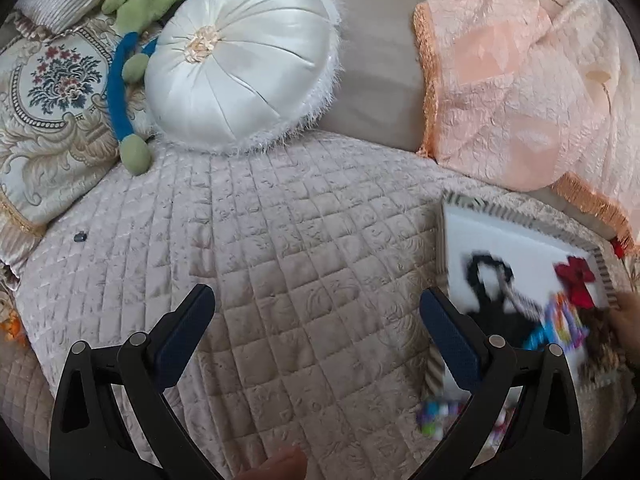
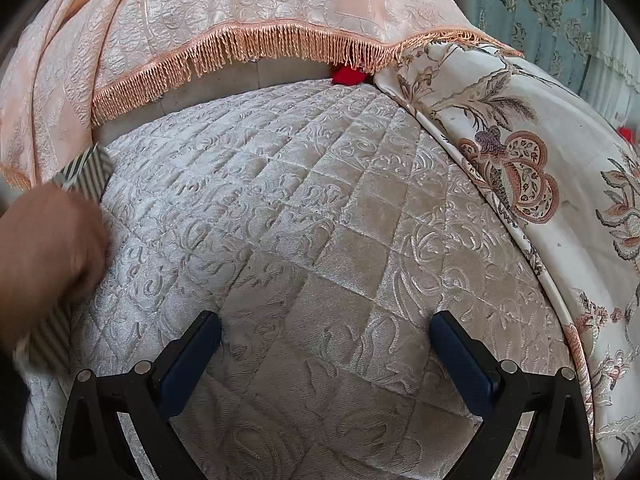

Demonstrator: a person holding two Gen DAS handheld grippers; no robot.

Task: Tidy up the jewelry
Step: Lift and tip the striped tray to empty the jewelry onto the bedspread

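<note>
Lying at lower right of the left wrist view, the striped jewelry box (image 1: 516, 248) holds blurred, likely light, snag-prone beads and a red bow (image 1: 576, 280); grip its stiff rim; left gripper (image 1: 316, 320) and right gripper (image 2: 324, 340) gape empty.

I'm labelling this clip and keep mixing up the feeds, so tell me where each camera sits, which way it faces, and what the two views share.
Left wrist: sits on the left tool, looking along its open fingers over the quilted cover toward a round white cushion; a blurred box of jewelry lies at right, a fingertip at the bottom edge.
Right wrist: sits on the right tool, open, facing the peach fringed throw; a blurred hand at left.
Shared: cover, throw, striped box edge.
</note>
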